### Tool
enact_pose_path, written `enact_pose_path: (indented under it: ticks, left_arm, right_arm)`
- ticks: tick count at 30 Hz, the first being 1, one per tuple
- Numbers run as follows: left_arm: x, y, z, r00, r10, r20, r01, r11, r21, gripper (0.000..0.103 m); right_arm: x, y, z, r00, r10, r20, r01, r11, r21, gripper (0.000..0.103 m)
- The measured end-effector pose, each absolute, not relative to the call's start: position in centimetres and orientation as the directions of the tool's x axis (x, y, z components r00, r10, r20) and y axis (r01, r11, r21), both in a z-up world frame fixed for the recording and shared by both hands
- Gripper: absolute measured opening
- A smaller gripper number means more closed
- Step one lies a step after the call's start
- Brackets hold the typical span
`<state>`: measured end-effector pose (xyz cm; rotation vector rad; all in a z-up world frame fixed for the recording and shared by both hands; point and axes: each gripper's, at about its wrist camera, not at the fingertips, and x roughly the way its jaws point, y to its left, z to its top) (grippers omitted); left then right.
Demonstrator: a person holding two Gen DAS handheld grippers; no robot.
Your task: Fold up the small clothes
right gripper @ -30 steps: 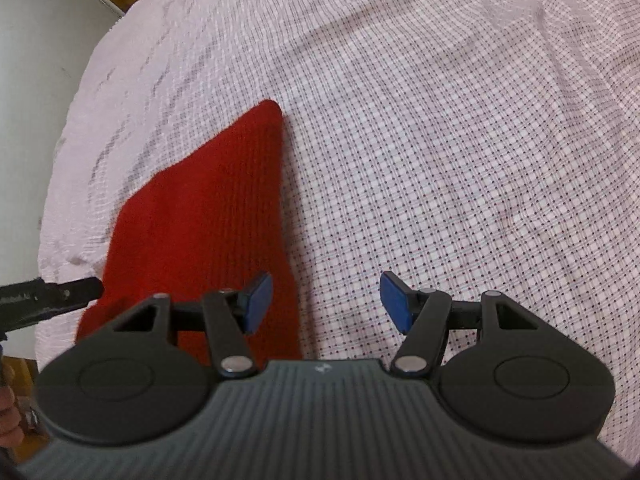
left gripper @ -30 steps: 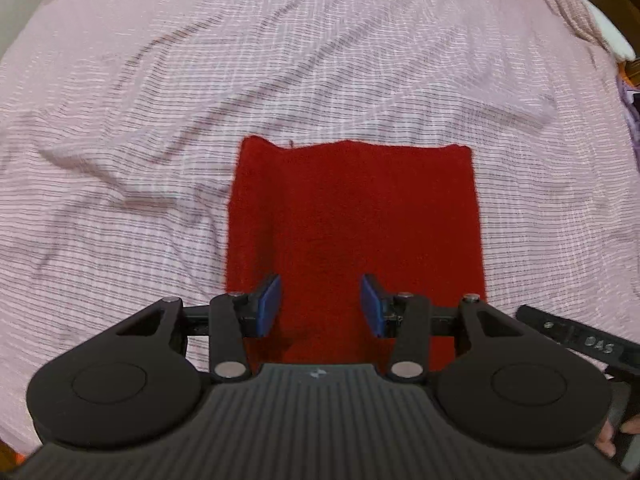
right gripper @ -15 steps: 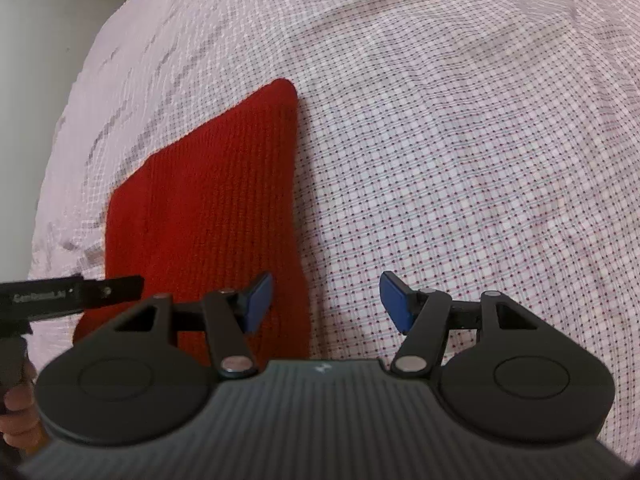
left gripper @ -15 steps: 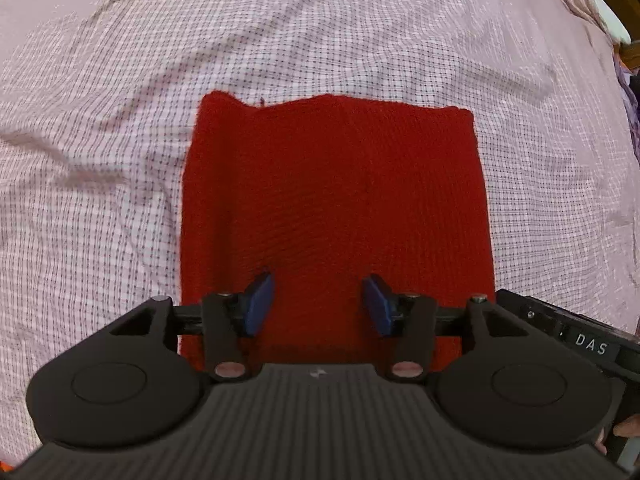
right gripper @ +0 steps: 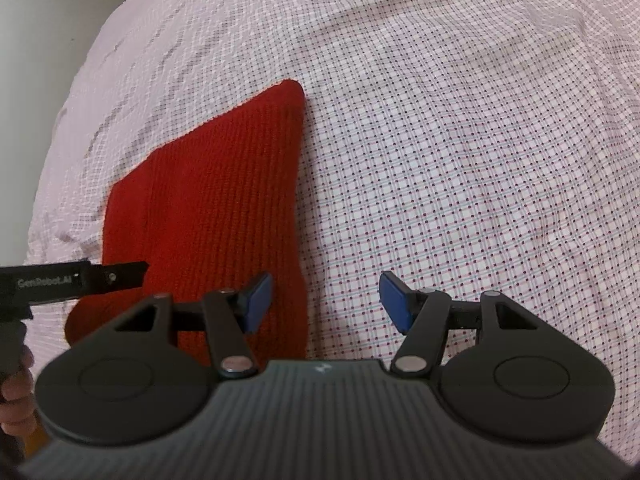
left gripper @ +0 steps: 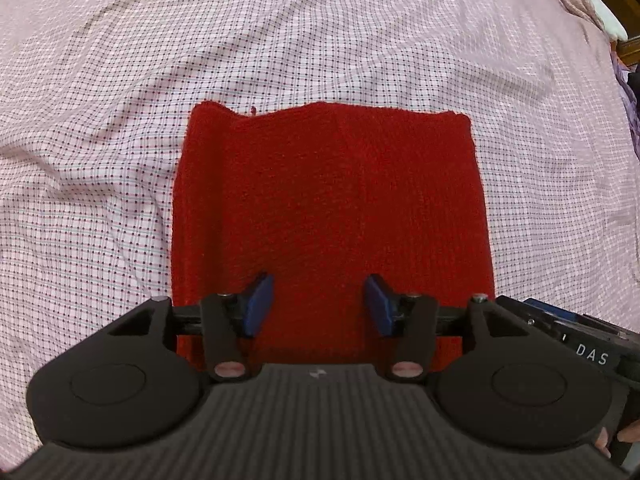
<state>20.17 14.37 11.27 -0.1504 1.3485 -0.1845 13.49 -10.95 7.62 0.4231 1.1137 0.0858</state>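
Cloth first, left wrist view: red knitted rectangular cloth lies flat on the pink-and-white checked bedsheet, roughly centred, long edges running away from the camera. Narrow raised strip runs along its left side, a fold or second layer, cannot tell which. Small bump at the far left corner. Left gripper sits above the near part of the cloth, blue pads spread wide, nothing between them, only red knit showing in the gap. Contact with the cloth cannot be told. Black body of the other tool, lettering "DAS", pokes in at the lower right edge. Sheet wrinkled on the left and far side.

Right wrist view: same red cloth seen at a slant, left of centre, its right long edge running from the far rounded corner down towards the camera. Right gripper spread wide and empty; its left blue pad is over the cloth's right edge, the right pad over bare checked sheet. Black arm of the left tool reaches in from the left edge over the cloth's near left part. Pale wall at far left.
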Motion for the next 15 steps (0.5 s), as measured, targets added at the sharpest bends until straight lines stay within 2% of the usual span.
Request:
enact_pose_path:
  ticks: [15]
  left_arm:
    - [20.24, 14.45, 10.84, 0.217, -0.219, -0.951, 0.030, 0.975, -0.218, 0.056]
  right_arm:
    - [13.62, -10.60, 7.48, 0.455, 0.265, -0.850, 0.128, 0.926, 0.357, 0.061]
